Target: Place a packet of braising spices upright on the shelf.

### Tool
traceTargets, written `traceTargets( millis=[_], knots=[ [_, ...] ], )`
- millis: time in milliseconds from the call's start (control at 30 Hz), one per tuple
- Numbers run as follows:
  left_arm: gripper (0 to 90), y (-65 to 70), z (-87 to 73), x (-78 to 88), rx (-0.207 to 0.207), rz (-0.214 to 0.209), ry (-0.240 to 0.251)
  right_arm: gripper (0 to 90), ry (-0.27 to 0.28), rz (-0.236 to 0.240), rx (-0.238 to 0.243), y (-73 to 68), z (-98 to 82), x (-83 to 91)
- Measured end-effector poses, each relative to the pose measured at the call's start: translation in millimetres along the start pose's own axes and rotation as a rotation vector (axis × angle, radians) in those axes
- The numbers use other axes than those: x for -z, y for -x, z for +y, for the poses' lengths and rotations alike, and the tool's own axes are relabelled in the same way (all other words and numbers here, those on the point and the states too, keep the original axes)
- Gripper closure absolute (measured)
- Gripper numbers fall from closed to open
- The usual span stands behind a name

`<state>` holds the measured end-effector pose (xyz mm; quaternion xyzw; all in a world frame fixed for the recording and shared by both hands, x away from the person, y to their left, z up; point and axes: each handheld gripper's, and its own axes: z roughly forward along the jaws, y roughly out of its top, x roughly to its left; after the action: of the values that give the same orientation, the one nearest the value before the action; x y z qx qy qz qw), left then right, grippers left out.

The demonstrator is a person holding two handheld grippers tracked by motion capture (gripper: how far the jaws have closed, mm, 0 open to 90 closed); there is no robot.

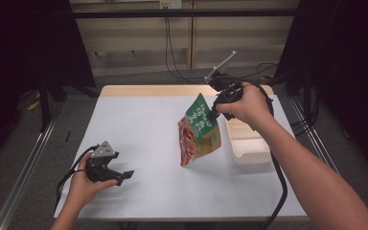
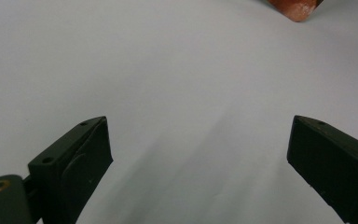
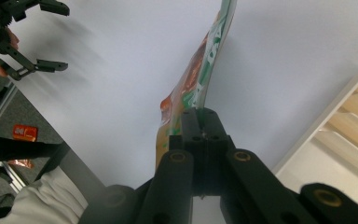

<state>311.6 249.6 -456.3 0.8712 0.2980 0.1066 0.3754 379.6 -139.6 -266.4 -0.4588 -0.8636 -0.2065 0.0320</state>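
A person sits at a white table (image 1: 139, 143) holding a gripper in each hand. The right gripper (image 1: 214, 113), raised above the table's right half, has its jaws clamped on the top edge of a green and orange snack pouch (image 1: 200, 130). The pouch hangs tilted, its lower corner seemingly just touching the tabletop, though that is hard to judge. A pale tray (image 1: 249, 143) lies just beside it, to the right. The left gripper (image 1: 127, 176) rests low near the table's front left, jaws spread wide with nothing between them.
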Motion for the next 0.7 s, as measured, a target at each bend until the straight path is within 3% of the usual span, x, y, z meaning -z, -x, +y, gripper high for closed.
traceTargets(
  millis=[400,700],
  knots=[
    [6.1,0.5,0.3,0.8,0.007,0.009,0.004,90.0,-0.047,-0.006,0.040,-3.7,5.2,18.9],
    [6.1,-1.1,-0.1,2.3,0.005,0.008,0.006,90.0,-0.109,-0.043,0.075,-5.8,11.5,30.7]
  ],
)
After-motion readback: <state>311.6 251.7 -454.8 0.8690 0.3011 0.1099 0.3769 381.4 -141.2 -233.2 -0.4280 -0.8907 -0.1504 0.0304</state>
